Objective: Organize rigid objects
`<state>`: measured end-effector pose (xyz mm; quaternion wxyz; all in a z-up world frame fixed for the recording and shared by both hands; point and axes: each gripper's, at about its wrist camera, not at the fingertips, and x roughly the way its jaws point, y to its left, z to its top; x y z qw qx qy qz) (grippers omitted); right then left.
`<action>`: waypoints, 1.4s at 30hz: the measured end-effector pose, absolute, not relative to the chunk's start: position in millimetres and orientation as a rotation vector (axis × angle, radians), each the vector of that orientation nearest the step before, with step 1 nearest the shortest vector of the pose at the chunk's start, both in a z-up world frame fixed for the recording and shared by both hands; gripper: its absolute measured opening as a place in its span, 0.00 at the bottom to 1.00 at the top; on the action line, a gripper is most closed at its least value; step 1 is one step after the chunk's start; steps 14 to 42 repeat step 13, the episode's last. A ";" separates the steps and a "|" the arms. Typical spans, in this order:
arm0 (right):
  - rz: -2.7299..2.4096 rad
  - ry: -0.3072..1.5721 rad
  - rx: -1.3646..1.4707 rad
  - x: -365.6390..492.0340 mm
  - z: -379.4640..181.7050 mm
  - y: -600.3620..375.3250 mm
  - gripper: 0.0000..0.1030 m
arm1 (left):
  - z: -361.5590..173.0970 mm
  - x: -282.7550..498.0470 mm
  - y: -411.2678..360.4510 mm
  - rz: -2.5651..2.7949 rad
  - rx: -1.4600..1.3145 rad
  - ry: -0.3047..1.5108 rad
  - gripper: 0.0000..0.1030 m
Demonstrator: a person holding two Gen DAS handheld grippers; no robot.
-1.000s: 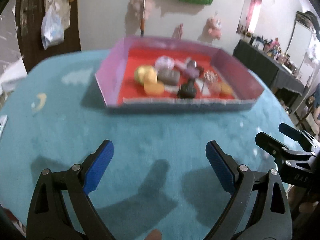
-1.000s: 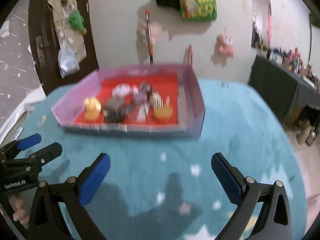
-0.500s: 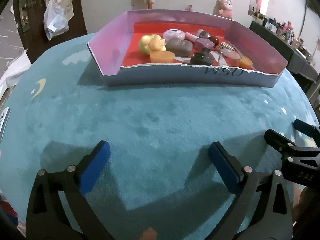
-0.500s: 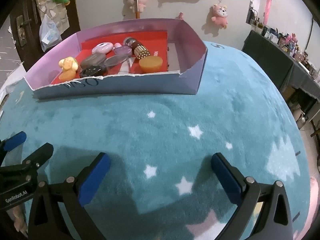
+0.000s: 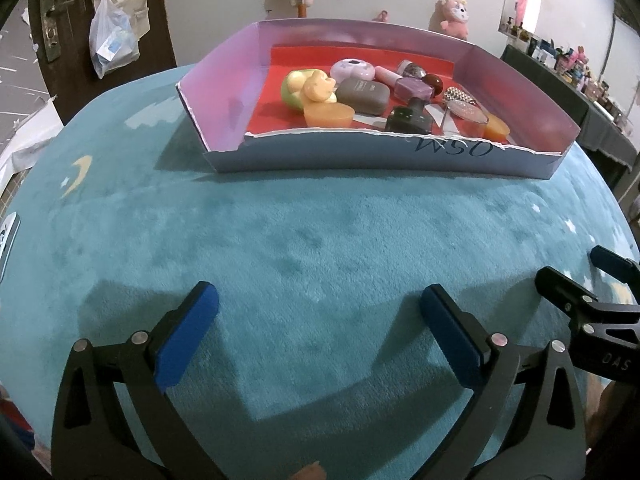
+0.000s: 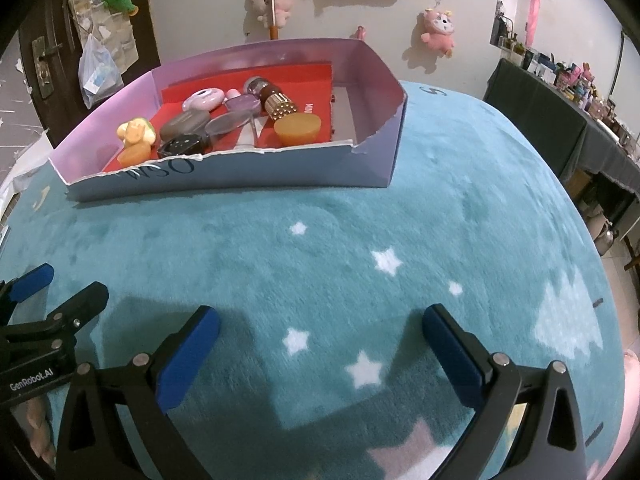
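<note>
A shallow cardboard box (image 5: 360,156) (image 6: 240,180) with a red floor stands at the far side of a teal plush blanket. Inside lie several small items: a yellow duck toy (image 5: 316,87) (image 6: 134,132), a grey case (image 5: 362,95) (image 6: 184,123), an orange disc (image 5: 329,114) (image 6: 298,128), a dark bottle (image 5: 410,119), a studded gold cap (image 6: 280,105). My left gripper (image 5: 318,300) hangs open over bare blanket, well short of the box. My right gripper (image 6: 320,322) is open too, with nothing between its fingers.
The teal blanket (image 6: 360,232) with white stars covers a round surface. Plush toys (image 6: 438,28) hang on the wall behind. A dark table with bottles (image 6: 568,80) stands at the right. A door with a plastic bag (image 5: 112,40) is at the left.
Both grippers sank and tipped downward during the first half second, so the box sits higher in both views. The left jaws spread slightly wider. Nothing in the box moved.
</note>
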<state>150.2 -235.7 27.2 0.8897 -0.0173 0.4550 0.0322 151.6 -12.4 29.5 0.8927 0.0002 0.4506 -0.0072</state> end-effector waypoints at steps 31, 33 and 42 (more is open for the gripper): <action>0.067 0.945 -0.035 149.9 27.3 -236.6 1.00 | 29.6 151.9 -12.2 -0.015 0.000 0.934 1.00; 0.067 0.945 -0.035 149.9 27.3 -236.6 1.00 | 29.6 151.9 -12.2 -0.015 0.000 0.934 1.00; 0.067 0.945 -0.035 149.9 27.3 -236.6 1.00 | 29.6 151.9 -12.2 -0.015 0.000 0.934 1.00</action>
